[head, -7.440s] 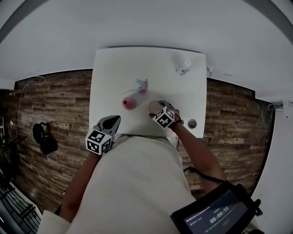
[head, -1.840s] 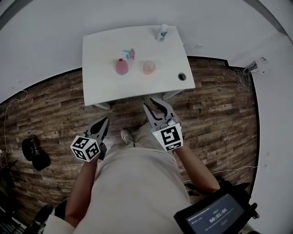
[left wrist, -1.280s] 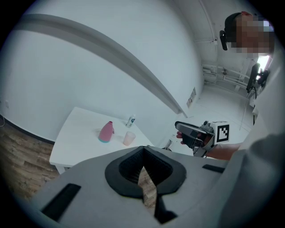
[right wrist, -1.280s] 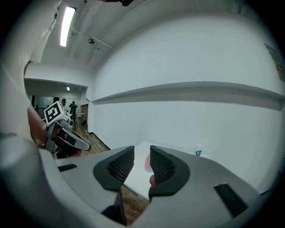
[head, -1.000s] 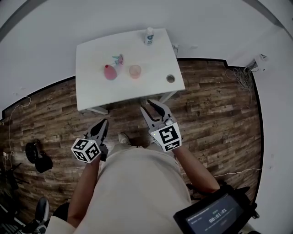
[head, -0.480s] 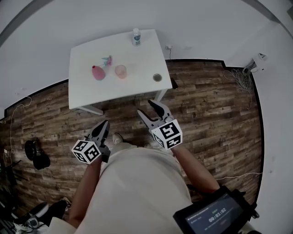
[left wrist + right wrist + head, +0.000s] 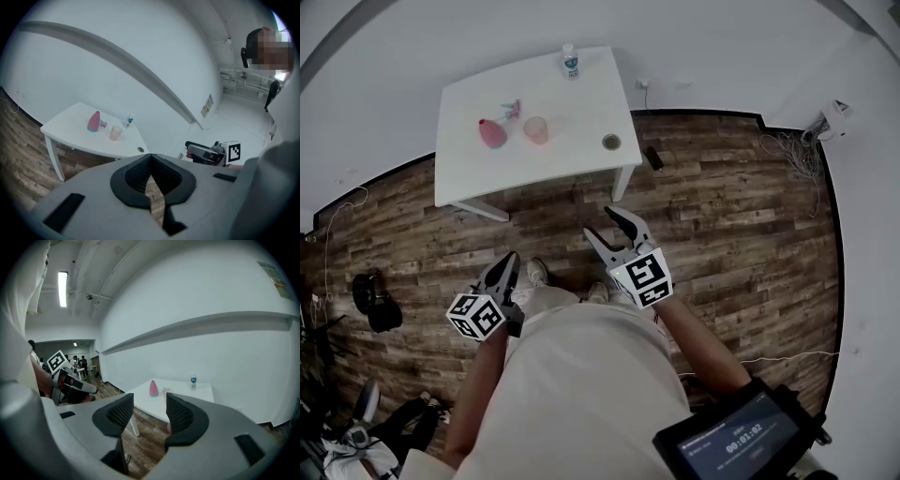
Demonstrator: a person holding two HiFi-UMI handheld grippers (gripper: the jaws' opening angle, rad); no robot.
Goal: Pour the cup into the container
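Bare lab or test room. White tabletop (image 7: pixel 534 173) stands by a plain white wall (image 7: pixel 441 37); wood-plank floor (image 7: pixel 741 234) around it, loose cables (image 7: pixel 787 150) to its right. Strip light (image 7: pixel 62 288) and exposed ceiling pipes (image 7: pixel 93 268) high above it.

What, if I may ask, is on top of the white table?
On the white table: a pink container, a small teal-and-pink item beside it, a pale pink cup, a water bottle, a round grommet. The cup's contents cannot be seen.
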